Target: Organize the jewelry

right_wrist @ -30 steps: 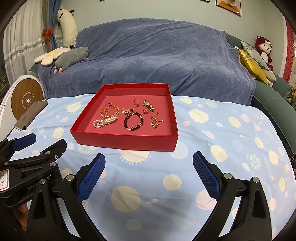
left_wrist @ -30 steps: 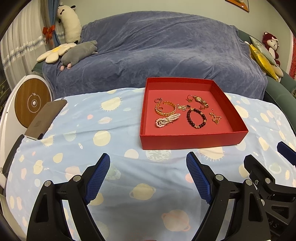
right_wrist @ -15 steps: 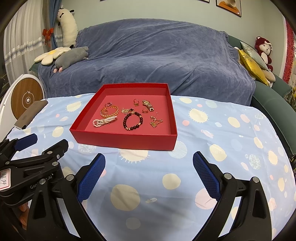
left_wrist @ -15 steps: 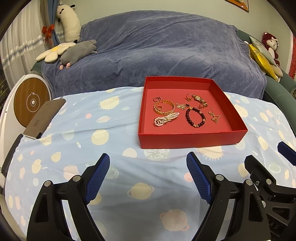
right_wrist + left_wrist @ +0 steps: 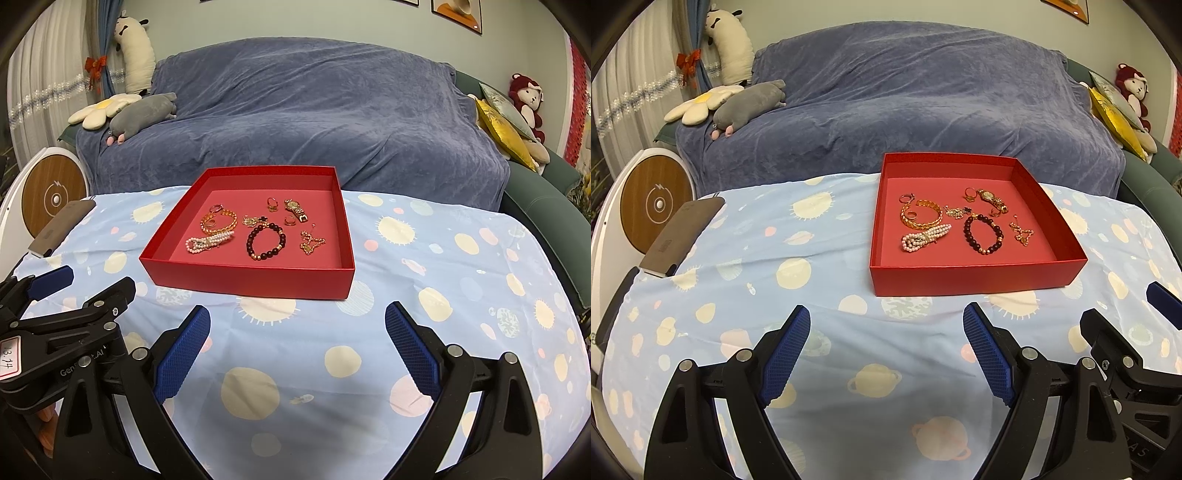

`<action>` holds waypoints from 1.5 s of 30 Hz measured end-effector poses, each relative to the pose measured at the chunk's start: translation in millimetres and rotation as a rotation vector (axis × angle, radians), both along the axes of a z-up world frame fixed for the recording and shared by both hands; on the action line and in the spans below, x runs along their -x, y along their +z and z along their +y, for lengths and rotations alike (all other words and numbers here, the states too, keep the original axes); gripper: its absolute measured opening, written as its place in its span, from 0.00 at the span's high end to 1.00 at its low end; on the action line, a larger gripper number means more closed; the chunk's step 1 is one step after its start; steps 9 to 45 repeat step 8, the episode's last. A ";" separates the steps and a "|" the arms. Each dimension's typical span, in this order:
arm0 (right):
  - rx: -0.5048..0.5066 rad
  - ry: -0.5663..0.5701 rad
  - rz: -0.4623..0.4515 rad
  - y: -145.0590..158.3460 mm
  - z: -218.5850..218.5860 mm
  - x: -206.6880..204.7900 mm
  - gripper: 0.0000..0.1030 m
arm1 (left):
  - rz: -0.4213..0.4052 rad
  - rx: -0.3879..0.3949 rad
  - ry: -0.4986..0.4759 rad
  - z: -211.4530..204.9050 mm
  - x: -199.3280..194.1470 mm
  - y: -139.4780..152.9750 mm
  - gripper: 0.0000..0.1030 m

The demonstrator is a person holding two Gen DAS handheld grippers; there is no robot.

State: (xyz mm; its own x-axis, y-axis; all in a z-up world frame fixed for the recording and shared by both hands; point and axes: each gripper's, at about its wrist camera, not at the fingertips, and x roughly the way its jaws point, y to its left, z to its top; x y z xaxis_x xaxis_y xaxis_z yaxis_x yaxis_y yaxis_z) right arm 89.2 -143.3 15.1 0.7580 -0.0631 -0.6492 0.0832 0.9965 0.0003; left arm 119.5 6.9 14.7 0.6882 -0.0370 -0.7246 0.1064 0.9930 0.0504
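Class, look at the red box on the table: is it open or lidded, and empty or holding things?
Open, not empty. The red box has no lid on it, and bracelets and other jewelry lie on its floor.

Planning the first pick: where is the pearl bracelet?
Inside the red box, front-left, the pearl bracelet lies just below the gold bangle, left of the dark bead bracelet.

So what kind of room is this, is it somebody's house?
Most likely a living room in a home. A sofa under a blue throw stands behind the table, plush toys and cushions lie on it, and framed pictures hang on the wall.
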 end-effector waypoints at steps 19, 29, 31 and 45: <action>0.007 0.003 -0.001 0.2 0.5 0.7 0.08 | 0.005 0.008 0.024 2.7 -0.5 -1.1 0.20; 0.007 0.003 -0.001 0.2 0.5 0.7 0.08 | 0.005 0.008 0.024 2.7 -0.5 -1.1 0.20; 0.007 0.003 -0.001 0.2 0.5 0.7 0.08 | 0.005 0.008 0.024 2.7 -0.5 -1.1 0.20; 0.007 0.003 -0.001 0.2 0.5 0.7 0.08 | 0.005 0.008 0.024 2.7 -0.5 -1.1 0.20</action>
